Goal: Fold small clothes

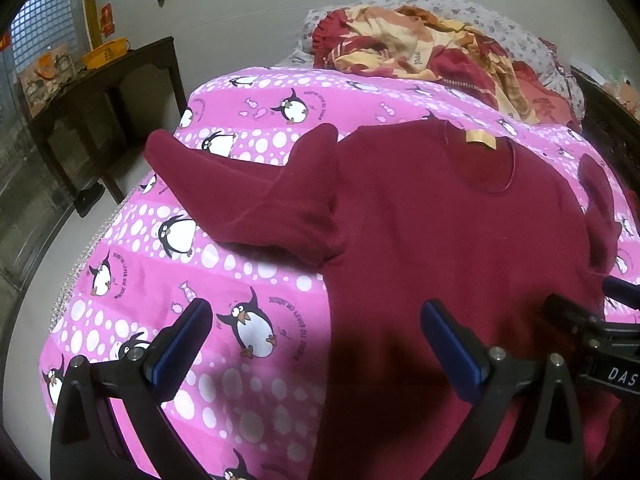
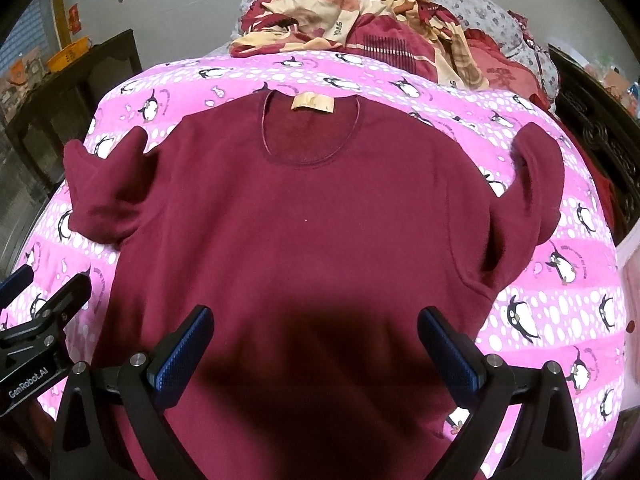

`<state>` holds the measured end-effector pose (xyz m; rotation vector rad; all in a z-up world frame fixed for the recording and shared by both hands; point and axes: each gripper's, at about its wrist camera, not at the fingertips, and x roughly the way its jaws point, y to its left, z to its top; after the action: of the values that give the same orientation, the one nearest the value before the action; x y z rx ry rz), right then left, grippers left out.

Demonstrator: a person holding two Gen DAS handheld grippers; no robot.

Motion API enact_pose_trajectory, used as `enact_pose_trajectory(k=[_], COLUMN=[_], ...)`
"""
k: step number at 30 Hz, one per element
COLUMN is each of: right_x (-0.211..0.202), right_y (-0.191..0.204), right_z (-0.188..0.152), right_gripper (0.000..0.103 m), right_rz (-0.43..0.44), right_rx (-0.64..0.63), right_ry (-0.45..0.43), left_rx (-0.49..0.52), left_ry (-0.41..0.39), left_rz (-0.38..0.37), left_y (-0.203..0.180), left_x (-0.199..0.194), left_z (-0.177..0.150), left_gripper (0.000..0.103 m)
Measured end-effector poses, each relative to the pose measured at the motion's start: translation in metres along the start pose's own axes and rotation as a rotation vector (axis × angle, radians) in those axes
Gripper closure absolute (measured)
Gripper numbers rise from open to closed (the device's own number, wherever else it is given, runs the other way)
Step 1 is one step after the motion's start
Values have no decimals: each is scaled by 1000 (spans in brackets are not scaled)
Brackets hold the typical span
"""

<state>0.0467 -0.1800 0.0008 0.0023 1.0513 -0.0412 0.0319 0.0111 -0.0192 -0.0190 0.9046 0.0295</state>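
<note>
Maroon sweater spread flat, neck label up, on pink penguin bedsheet | sleeves bent outward | left gripper fingers wide apart, empty, over hem's left edge | right gripper fingers wide apart, empty, hem between them

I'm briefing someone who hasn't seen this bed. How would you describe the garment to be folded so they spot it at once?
Find the bed with the pink penguin-print cover. Spread flat across its middle lies a maroon sweater, sleeves out to both sides. Unlike the crumpled red-and-cream blanket heaped beyond it, it is one plain colour, with a tan label inside the round neck.
</note>
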Motion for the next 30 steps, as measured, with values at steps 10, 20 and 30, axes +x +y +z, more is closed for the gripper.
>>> enact_pose_trajectory(k=[10, 20, 30], right_x=[9, 23, 33], right_y=[12, 31, 38], right_z=[15, 28, 33], right_gripper=[0, 0, 0], right_rz=[12, 27, 40], right_rx=[-22, -41, -45], right_ry=[6, 12, 26], left_rx=[-19, -52, -98], left_ry=[6, 11, 9], left_rz=[15, 45, 76], left_y=[15, 37, 68], left_x=[11, 22, 36], left_z=[9, 20, 35], left_gripper=[0, 0, 0])
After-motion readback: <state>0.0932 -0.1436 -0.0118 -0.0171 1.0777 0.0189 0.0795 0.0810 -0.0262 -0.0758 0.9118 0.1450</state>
